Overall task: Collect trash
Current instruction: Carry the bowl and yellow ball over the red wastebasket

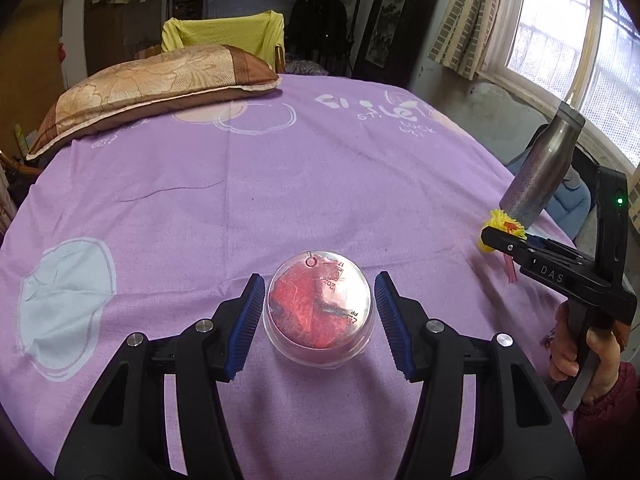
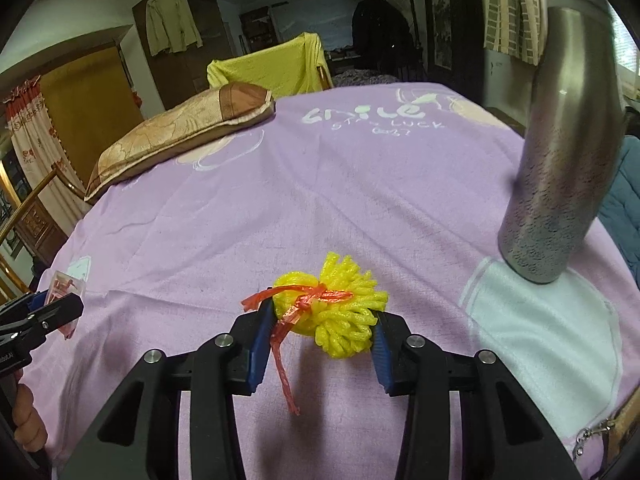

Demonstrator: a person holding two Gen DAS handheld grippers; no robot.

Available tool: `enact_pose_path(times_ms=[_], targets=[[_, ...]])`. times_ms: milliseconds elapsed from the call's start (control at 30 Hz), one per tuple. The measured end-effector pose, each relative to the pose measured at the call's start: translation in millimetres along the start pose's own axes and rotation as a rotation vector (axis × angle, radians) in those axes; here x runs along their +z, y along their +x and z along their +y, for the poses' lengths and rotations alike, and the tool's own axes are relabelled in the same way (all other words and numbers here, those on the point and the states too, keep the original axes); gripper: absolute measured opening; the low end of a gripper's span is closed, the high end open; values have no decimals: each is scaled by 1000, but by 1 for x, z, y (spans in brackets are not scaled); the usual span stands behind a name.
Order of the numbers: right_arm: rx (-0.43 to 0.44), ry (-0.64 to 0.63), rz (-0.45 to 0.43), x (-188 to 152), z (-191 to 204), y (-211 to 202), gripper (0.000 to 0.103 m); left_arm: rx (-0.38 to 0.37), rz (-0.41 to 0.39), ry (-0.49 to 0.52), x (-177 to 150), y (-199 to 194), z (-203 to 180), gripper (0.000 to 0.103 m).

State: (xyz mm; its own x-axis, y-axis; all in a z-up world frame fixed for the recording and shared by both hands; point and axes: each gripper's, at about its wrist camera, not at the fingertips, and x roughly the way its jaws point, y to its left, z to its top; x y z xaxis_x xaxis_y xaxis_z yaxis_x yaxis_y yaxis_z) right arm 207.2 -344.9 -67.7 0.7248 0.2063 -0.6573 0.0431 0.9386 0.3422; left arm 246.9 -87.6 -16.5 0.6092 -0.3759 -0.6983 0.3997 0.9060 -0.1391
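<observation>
yellow ball (image 2: pixel 332 312): foam-net strands bunched into a tuft, tied round the middle with a strip of red plastic (image 2: pixel 286 332) whose loose tail hangs toward the camera.
yellow ball, place: on the purple sheet (image 2: pixel 320 184), between the blue pads of the right tongs (image 2: pixel 320 344); both pads press its sides.
right tongs: clamped on the yellow ball. from the left wrist view they (image 1: pixel 506 240) sit at the far right, held by a hand (image 1: pixel 580 356) in a dark red sleeve.
clear cup (image 1: pixel 318 312): see-through plastic, bottom toward the camera, something red and crumpled inside, raised marks on its base.
clear cup, place: between the fingers of the left tongs (image 1: pixel 320 320); a gap shows on each side in the left wrist view.
left tongs: apart, pads not seen touching the cup. in the right wrist view they (image 2: pixel 52 306) show at the left edge with the cup (image 2: pixel 66 296) at the tips; contact there cannot be told.
metal bottle (image 2: pixel 560 160): grey, upright, just beyond the yellow ball to its right.
pillow (image 1: pixel 152 88): brown and gold, at the far left of the sheet, well apart from both tongs.
</observation>
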Motion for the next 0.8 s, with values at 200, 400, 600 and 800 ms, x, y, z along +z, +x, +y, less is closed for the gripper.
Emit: enact_pose_path(times_ms=[200, 400, 600, 800], targets=[[22, 52, -52, -17, 1, -43, 43, -59, -8, -1, -1, -10, -4, 56], [6, 57, -113, -50, -2, -115, 43, -90, -36, 28, -17, -32, -21, 56], [-16, 70, -190, -85, -16, -187, 43, -122, -28, 69, -43, -54, -53, 56], [-62, 68, -255, -120, -33, -247, 43, -164, -53, 95, -57, -78, -88, 56]])
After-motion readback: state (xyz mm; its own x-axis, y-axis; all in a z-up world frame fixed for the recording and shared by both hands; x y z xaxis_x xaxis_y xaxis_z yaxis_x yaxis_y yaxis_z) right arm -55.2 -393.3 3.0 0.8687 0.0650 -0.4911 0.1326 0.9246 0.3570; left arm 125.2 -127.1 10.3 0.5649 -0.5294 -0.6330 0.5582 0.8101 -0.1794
